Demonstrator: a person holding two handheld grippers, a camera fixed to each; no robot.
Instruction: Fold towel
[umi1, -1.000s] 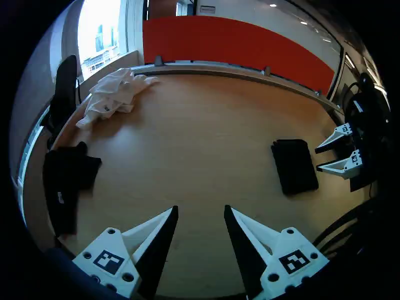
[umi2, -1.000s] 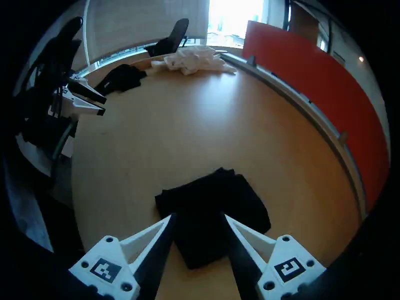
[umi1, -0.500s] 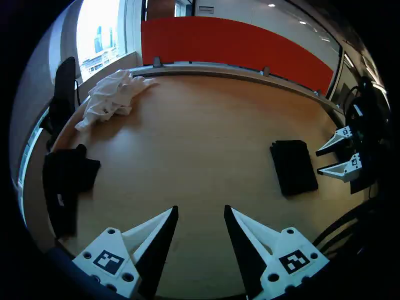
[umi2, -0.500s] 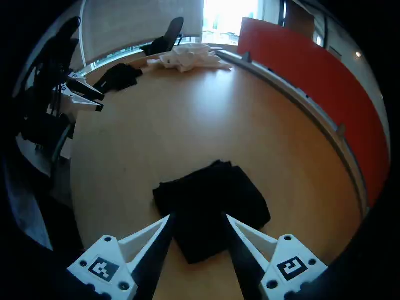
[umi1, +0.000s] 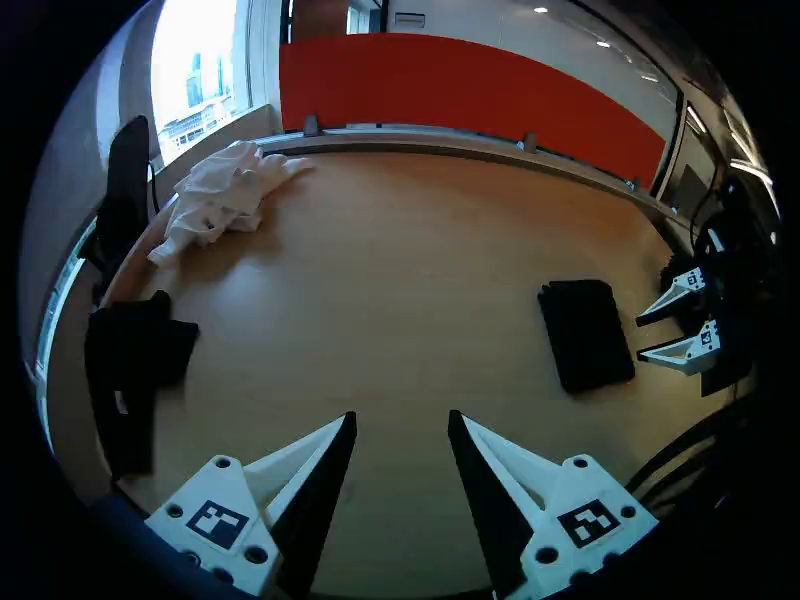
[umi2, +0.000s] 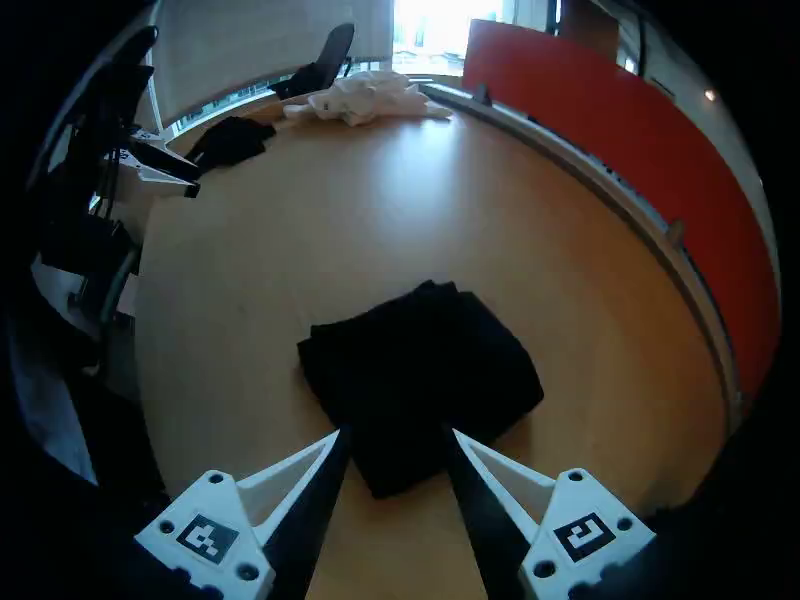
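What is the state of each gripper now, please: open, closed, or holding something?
Left gripper: open, holding nothing.
Right gripper: open, holding nothing; its fingertips are at the near edge of the folded black towel.

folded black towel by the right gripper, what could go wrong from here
1. The right gripper has its jaws open right at the near edge of the folded black towel. A low or forward move could catch the top layer and pull the fold open.
2. The loose black cloth lies at the rim of the wooden table. If the left gripper goes for it next, a careless tug might drag it off the side.
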